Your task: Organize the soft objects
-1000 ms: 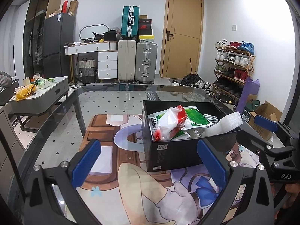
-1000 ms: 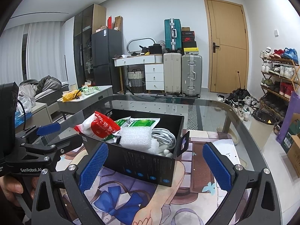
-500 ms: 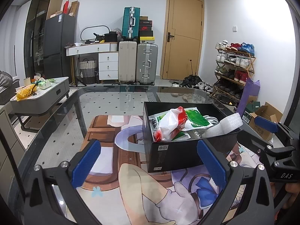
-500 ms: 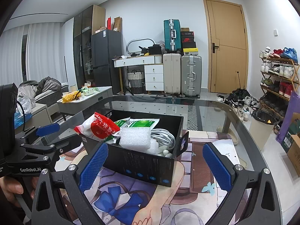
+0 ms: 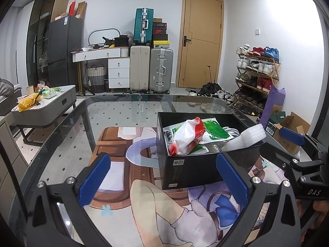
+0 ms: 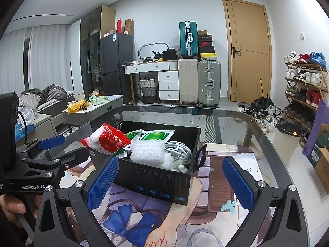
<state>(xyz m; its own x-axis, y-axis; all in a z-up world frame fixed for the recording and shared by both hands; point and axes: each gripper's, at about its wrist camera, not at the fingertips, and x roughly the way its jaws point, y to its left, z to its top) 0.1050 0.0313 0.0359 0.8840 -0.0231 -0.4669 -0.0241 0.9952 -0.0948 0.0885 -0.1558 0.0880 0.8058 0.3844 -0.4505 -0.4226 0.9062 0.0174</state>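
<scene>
A black box (image 5: 195, 170) stands on the printed mat (image 5: 127, 189) on the glass table; it also shows in the right wrist view (image 6: 156, 181). It holds a red and white bag (image 5: 185, 135) (image 6: 109, 140), green packets (image 5: 216, 131) (image 6: 156, 135), white foam (image 5: 248, 136) (image 6: 146, 152) and a white cable (image 6: 181, 150). My left gripper (image 5: 162, 181) is open and empty, just in front of the box. My right gripper (image 6: 170, 183) is open and empty, also in front of the box. Each gripper shows at the edge of the other's view.
The glass table edge (image 5: 61, 131) curves at the left and far side. A low grey side table (image 5: 43, 107) with clutter stands to the left. Suitcases (image 5: 160, 72), a door (image 5: 199, 39), a shoe rack (image 5: 257, 76) and cardboard boxes (image 5: 287, 131) are behind and to the right.
Nothing of note: both grippers stay open and nearly still in front of the box, with only a slight drift of the views.
</scene>
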